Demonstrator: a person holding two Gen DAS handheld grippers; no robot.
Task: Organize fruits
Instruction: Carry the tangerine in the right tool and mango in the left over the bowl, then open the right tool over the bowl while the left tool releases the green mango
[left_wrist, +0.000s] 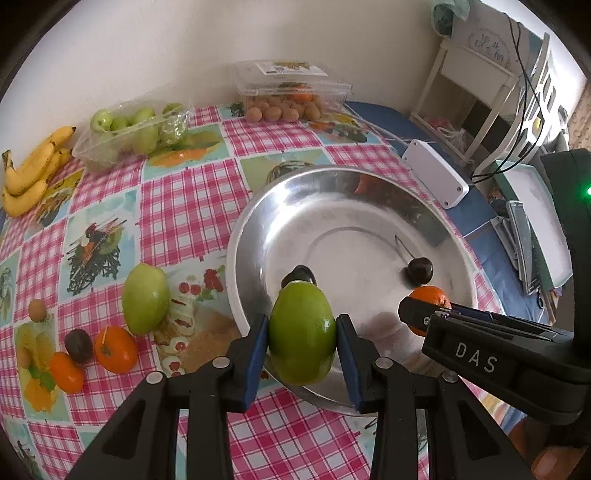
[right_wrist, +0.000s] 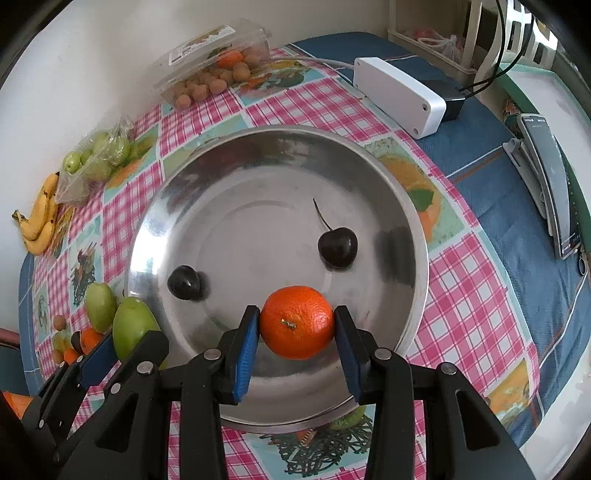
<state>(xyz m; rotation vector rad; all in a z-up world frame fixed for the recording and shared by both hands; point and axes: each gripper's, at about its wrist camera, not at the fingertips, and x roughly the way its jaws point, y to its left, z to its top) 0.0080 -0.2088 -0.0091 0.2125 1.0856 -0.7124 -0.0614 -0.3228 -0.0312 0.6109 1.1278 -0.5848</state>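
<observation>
My left gripper (left_wrist: 301, 339) is shut on a green fruit (left_wrist: 301, 332) and holds it over the near rim of the round metal bowl (left_wrist: 258, 206). My right gripper (right_wrist: 297, 328) is shut on an orange mandarin (right_wrist: 297, 321) above the near part of the same bowl (right_wrist: 369, 158). Two dark cherries lie in the bowl: one with a stem (right_wrist: 338, 246), one to the left (right_wrist: 184, 283). In the left wrist view, the right gripper (left_wrist: 424, 314) shows with the mandarin (left_wrist: 430, 297). In the right wrist view, the left gripper's green fruit (right_wrist: 133, 328) shows at lower left.
On the checked tablecloth left of the bowl lie another green fruit (left_wrist: 144, 298), two mandarins (left_wrist: 115, 349), a dark fruit (left_wrist: 78, 345) and a small brown one (left_wrist: 37, 310). Bananas (left_wrist: 31, 171), a tray of green fruits (left_wrist: 129, 129), a clear box of brown fruits (left_wrist: 288, 99) and a white box (left_wrist: 434, 173) stand farther back.
</observation>
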